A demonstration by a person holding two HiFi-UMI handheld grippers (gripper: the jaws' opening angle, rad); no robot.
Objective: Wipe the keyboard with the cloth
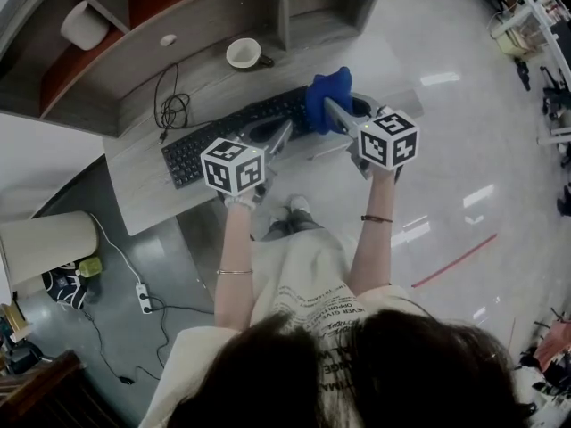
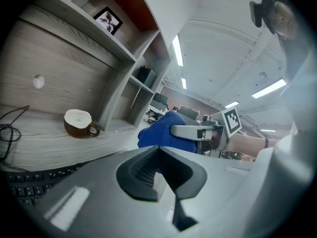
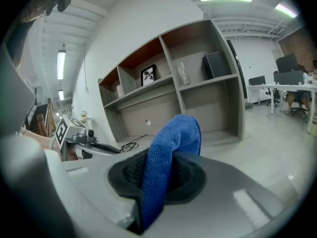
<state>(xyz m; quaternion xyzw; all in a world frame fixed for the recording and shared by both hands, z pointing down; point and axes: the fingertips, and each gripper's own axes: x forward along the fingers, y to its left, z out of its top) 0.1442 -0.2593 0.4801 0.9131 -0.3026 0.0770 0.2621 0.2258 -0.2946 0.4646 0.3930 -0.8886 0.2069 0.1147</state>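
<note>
A black keyboard (image 1: 201,145) lies slantwise on the grey desk (image 1: 143,194); its keys show at the lower left of the left gripper view (image 2: 34,182). My right gripper (image 1: 335,112) is shut on a blue cloth (image 1: 328,92) over the keyboard's right end. The cloth (image 3: 171,152) stands up in a fold from between the right gripper's (image 3: 158,180) jaws. My left gripper (image 1: 278,138) hovers over the keyboard's right half, shut and holding nothing (image 2: 161,175). From it I see the cloth (image 2: 158,133) and the right gripper (image 2: 198,132) just ahead.
A brown cup (image 1: 243,53) stands on the desk behind the keyboard, by a shelf upright (image 1: 284,12). A coiled black cable (image 1: 171,110) lies at the back left. On the floor to the left are a white cylinder (image 1: 49,243) and a power strip (image 1: 143,298).
</note>
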